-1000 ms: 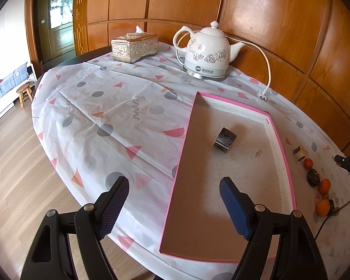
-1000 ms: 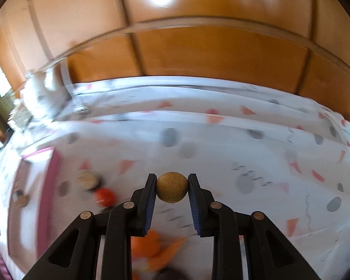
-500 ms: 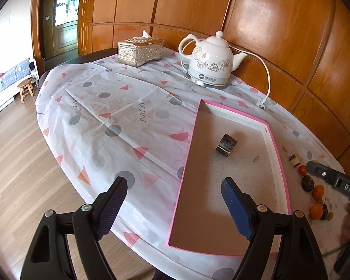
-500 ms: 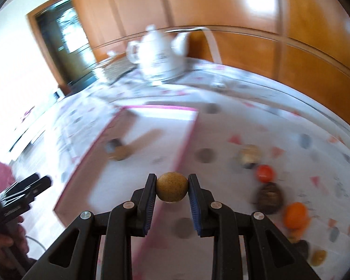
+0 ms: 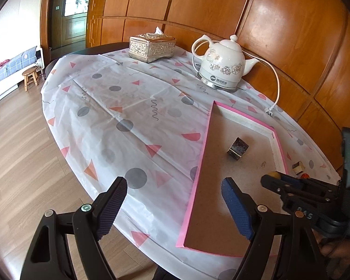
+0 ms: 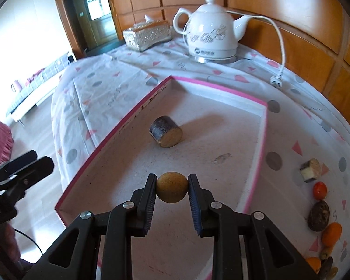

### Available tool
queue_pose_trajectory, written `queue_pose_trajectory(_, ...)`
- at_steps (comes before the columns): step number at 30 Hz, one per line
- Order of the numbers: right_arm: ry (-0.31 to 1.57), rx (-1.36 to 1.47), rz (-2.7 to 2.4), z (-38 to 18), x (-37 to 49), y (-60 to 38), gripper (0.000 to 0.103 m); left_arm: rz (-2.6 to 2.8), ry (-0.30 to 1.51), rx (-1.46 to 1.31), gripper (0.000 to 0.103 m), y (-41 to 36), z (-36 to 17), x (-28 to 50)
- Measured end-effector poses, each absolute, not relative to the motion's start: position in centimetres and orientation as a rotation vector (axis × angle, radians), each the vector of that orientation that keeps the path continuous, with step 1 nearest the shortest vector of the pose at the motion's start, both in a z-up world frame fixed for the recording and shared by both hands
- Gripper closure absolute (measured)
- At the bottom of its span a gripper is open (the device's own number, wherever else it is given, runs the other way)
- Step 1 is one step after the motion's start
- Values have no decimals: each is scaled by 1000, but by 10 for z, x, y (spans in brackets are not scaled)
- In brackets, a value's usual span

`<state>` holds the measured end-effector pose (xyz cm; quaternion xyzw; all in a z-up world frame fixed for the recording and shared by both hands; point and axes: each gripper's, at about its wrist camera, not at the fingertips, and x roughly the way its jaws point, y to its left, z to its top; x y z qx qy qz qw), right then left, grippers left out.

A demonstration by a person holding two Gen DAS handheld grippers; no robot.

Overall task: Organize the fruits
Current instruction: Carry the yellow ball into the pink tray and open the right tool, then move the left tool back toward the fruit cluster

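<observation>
My right gripper [image 6: 172, 187] is shut on a small round tan fruit [image 6: 172, 190] and holds it above the near half of the pink-rimmed tray [image 6: 260, 137]. A dark cylindrical piece [image 6: 166, 131] lies in the tray's middle. The right gripper also shows in the left wrist view [image 5: 276, 179], over the tray's right side. My left gripper [image 5: 172, 206] is open and empty, above the tray's left rim [image 5: 198, 175] near the table's front edge. Several fruits lie in a row right of the tray: a red one [image 6: 319, 190], a dark one [image 6: 318, 214], an orange one [image 6: 331, 233].
A white kettle [image 6: 212, 35] with its cord and plug [image 6: 276, 80] stands at the back of the table. A silver tissue box [image 6: 147, 35] sits left of it. A pale cut piece [image 6: 310, 170] lies right of the tray. The patterned tablecloth [image 5: 128, 107] covers the round table.
My right gripper has swung left with the tan fruit, from over the tablecloth to above the tray. My left gripper has drawn back and stays open.
</observation>
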<state>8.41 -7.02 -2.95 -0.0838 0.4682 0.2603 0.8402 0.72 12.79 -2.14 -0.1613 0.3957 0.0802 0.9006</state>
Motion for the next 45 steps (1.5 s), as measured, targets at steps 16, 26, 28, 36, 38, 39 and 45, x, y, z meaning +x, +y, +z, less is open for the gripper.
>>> queue_pose_trajectory(16, 972, -114, 504, -29, 84, -82, 65, 160, 825, -328, 20, 125, -21, 8)
queue_pose_trajectory(26, 898, -39, 420, -10, 61, -116, 65, 131, 812, -299, 20, 115, -15, 8)
queue_pose_trajectory(28, 882, -37, 393, -8, 54, -125, 65, 124, 808, -289, 20, 112, -13, 8)
queue_pose_trajectory(36, 858, -2, 295, -6, 35, -166, 60, 92, 815, -264, 20, 102, -11, 8)
queue_pose_trajectory(38, 856, 9, 271, -6, 31, -177, 60, 85, 816, -258, 20, 99, -11, 8)
queue_pose_trajectory(39, 856, 12, 258, -7, 28, -182, 60, 82, 816, -255, 20, 98, -10, 8)
queue_pose_trajectory(45, 857, 39, 163, -13, 15, -217, 60, 58, 818, -236, 20, 91, -9, 9)
